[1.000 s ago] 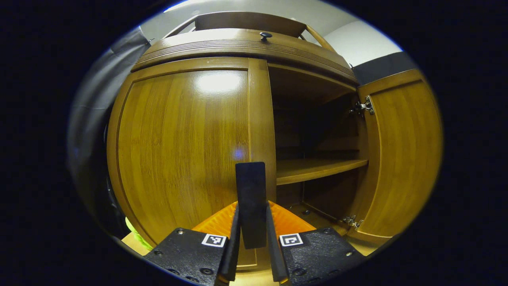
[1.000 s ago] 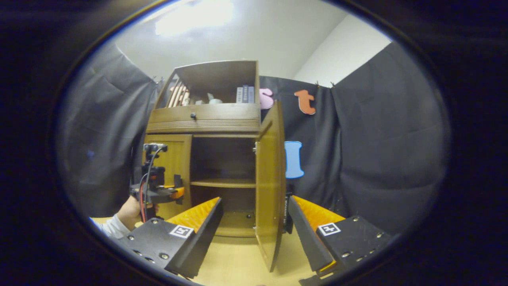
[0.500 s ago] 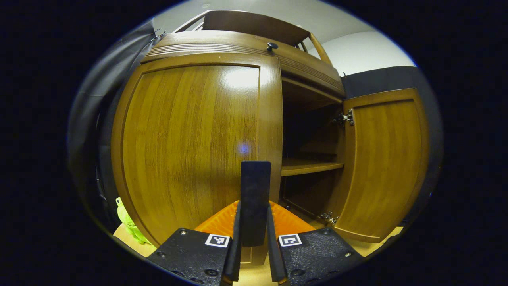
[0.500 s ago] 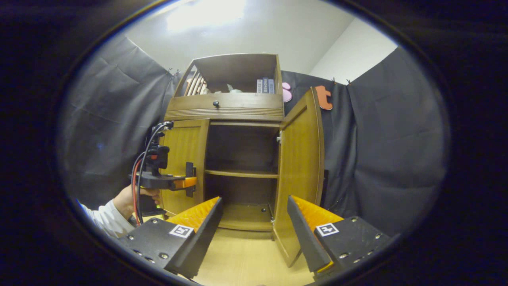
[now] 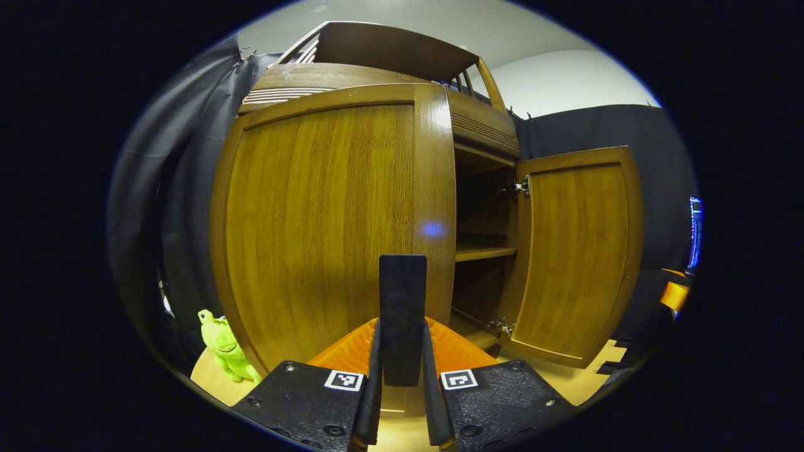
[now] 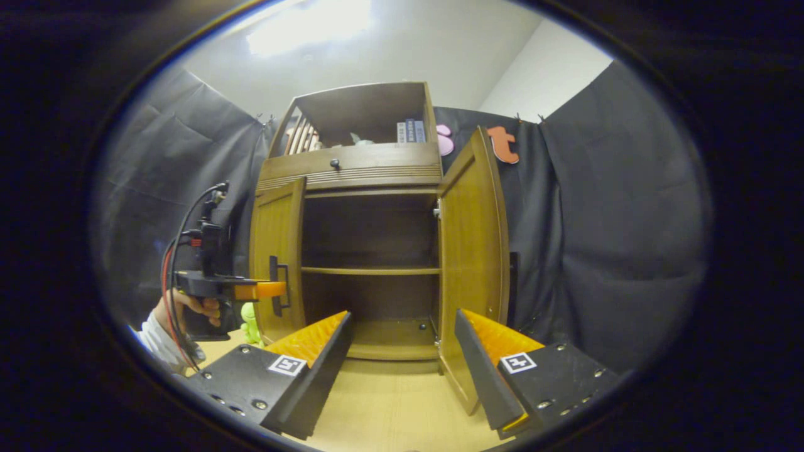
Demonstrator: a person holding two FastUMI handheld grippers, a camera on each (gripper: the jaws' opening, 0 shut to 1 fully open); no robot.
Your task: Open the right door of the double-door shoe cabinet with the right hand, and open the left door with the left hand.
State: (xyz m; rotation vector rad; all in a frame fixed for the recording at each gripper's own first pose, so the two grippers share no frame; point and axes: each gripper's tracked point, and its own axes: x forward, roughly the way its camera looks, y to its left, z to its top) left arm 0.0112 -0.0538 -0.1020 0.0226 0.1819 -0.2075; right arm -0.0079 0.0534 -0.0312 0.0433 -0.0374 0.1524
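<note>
Glossy brown shoe cabinet, right door swung wide. Left gripper clenched on left door handle, pulled farther open toward 9 o'clock. Right gripper released, gaping.

The left gripper, fingers closed tight on the flat black handle of the brown wooden left door, contrasts with the right gripper, held wide apart and empty.
</note>
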